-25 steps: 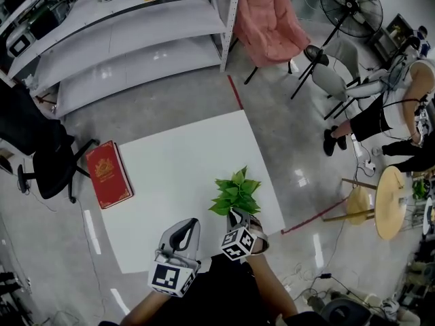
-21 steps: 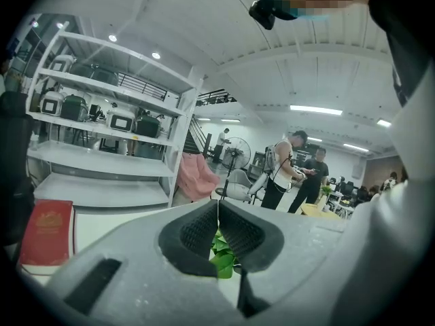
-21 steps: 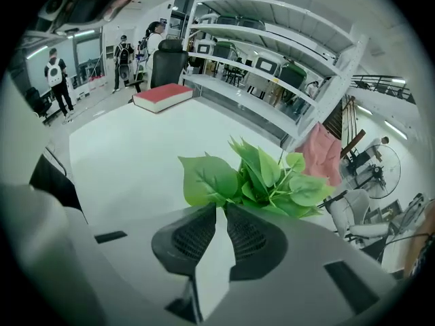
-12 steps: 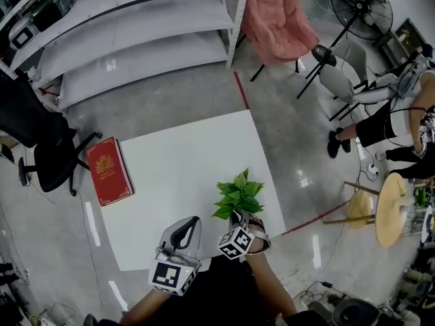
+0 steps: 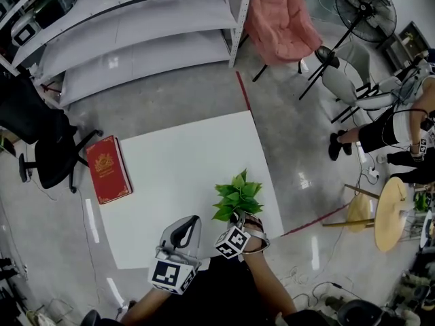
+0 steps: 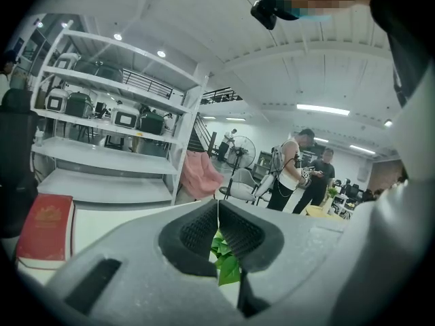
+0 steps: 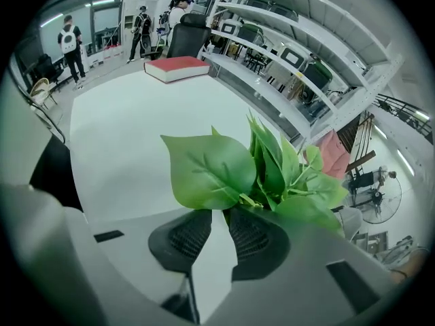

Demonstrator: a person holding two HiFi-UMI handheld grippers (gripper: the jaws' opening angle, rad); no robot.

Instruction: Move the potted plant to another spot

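White square table (image 5: 183, 175) on a glossy grey floor (image 5: 170, 100). A red hardback book (image 5: 107, 170) lies flat at the table's left edge, cover up. A leafy potted plant (image 5: 236, 195) stands near the front right corner. Its pot is hidden under the foliage, so contact with the tabletop is only probable.

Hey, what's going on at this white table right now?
A person holds a gripper in each hand at a white table. The right gripper is closed on the stems of the potted plant, near the table's right edge, close to the person. The left gripper is shut and empty beside it. A red book lies at the table's left edge.
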